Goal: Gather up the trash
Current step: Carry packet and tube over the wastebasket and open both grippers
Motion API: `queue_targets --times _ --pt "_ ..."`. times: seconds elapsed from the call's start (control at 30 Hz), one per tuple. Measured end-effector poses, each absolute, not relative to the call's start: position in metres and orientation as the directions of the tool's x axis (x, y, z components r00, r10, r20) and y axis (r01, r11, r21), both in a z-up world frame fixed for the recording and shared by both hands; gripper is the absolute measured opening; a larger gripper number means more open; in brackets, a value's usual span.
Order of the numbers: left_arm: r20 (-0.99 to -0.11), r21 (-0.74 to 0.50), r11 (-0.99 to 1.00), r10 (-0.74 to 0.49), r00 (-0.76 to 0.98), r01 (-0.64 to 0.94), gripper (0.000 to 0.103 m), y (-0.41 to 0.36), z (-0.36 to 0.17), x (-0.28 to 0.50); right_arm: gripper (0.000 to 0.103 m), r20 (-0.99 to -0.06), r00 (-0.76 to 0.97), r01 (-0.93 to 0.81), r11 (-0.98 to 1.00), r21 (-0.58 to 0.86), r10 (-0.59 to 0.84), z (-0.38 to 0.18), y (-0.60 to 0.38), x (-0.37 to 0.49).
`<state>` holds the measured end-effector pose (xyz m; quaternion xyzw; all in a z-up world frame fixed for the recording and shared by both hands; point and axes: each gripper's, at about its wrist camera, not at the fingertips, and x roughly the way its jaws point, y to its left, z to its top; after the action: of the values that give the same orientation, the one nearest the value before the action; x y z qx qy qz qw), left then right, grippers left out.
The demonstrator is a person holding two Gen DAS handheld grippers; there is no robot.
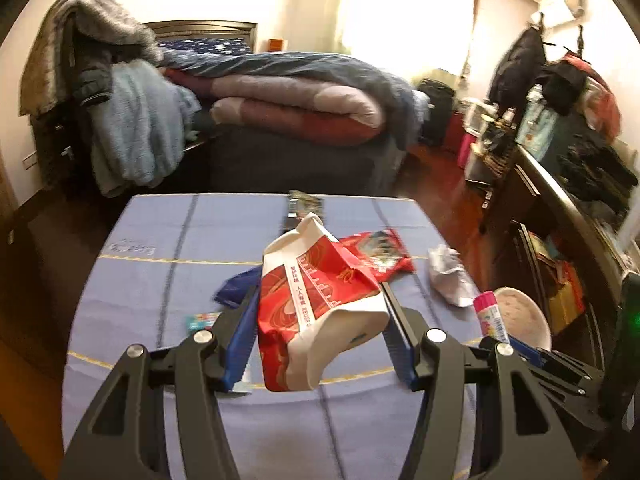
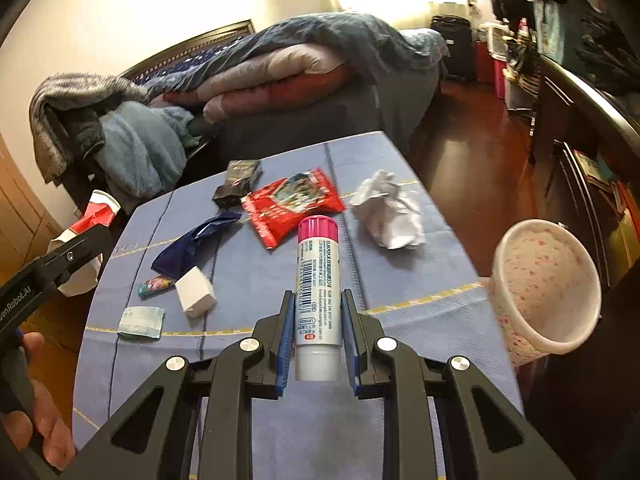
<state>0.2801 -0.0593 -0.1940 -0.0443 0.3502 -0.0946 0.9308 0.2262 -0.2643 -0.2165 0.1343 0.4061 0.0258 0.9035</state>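
The left gripper (image 1: 320, 316) clamps a red-and-white carton (image 1: 316, 304) above the tabletop (image 1: 160, 240), while the right gripper (image 2: 317, 320) grips a pink-capped tube (image 2: 318, 280).

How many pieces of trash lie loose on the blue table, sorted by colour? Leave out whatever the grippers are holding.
Red: 1, snack bag
Dark blue: 1, wrapper
Black: 1, packet
White: 2, crumpled paper, small box
Pale green: 1, sachet
Multicoloured: 1, small wrapper
Total: 7
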Motion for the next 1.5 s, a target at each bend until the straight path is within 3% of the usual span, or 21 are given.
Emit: queue_targets --times 0.87,1.5 --pt "-0.645 -0.159 0.741 -0.579 0.499 0.653 0.058 -0.302 -0.212 0.284 0.023 -0.722 0.679 0.469 0.836 0.285 -0.135 -0.234 -0.458 0.166" --pt "-0.732 -0.209 0.641 -0.604 0.317 0.738 0.058 -0.442 -0.286 0.35 0.023 -0.779 0.59 0.62 0.738 0.268 -0.212 -0.303 -0.541 0.193"
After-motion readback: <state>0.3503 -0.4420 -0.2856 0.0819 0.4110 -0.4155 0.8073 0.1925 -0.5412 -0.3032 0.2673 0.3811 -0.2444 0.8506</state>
